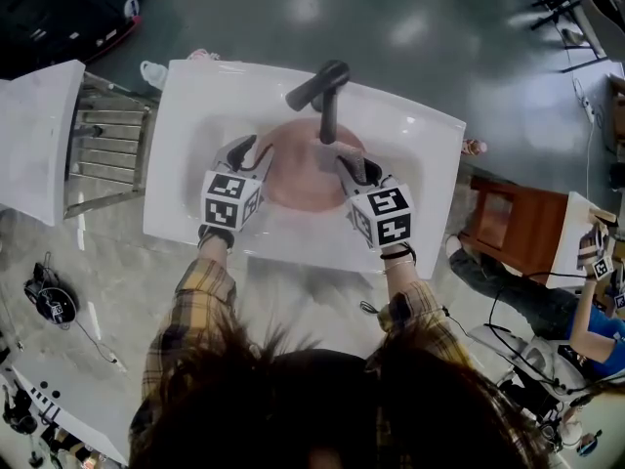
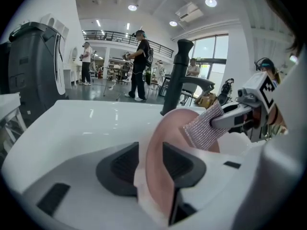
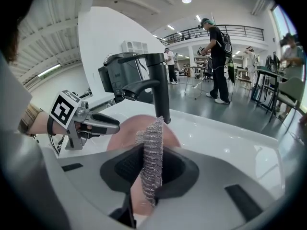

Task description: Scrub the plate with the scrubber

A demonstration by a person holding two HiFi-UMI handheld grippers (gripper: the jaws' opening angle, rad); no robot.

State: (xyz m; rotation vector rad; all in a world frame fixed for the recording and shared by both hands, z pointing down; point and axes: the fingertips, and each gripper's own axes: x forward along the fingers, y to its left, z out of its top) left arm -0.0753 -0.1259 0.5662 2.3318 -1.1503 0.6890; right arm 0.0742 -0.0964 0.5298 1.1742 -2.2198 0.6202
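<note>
Pink plate (image 1: 293, 176): stiff, slick, probably breakable; take by rim. Sits loose between left gripper's (image 2: 149, 163) parted jaws. Soft scrubber (image 3: 153, 150) clamped in right gripper (image 3: 151, 170).

Plate (image 1: 293, 179) in sink (image 1: 195, 115), before faucet (image 1: 327, 86).

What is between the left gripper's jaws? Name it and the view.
Between the jaws of the left gripper stands the rim of the pink plate; the left gripper view shows it.

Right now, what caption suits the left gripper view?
Pink plate stands between the open jaws of the left gripper; right gripper holds a mesh scrubber.
</note>
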